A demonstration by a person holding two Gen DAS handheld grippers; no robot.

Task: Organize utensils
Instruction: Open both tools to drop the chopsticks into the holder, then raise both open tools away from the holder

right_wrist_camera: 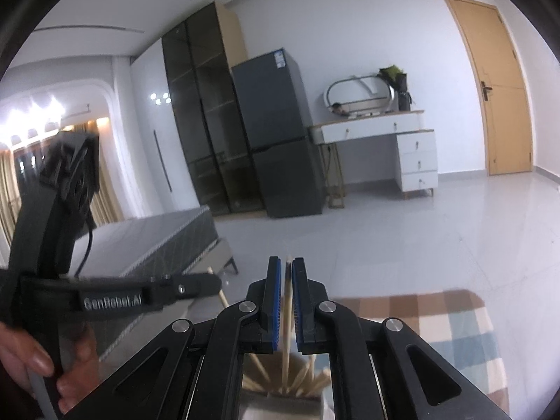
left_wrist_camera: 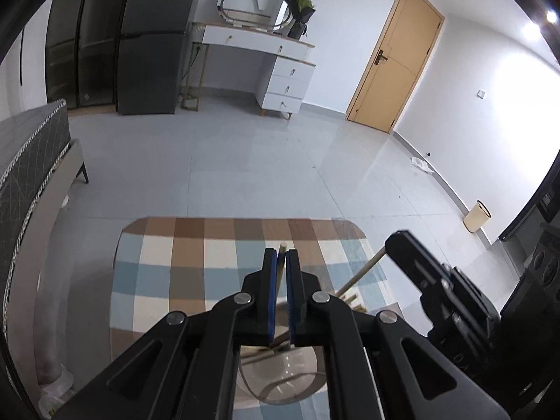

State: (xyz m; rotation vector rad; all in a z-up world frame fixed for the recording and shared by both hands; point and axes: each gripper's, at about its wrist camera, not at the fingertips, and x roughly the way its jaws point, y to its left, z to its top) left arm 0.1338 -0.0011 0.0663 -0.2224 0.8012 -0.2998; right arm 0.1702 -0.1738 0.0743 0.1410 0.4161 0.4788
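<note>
The left claw is clamped on a single wooden chopstick above the checked tablecloth on the table. The right claw pinches another chopstick, directly over a holder crowded with more chopsticks.

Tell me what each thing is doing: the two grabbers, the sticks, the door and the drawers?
Left black two-finger gripper: shut on a pale wooden chopstick.
Right black two-finger gripper: shut on another pale wooden chopstick.
Holder of wooden chopsticks: holding many sticks, upright and fanned.
Tan wooden door: closed.
White dresser drawers: all closed.
</note>
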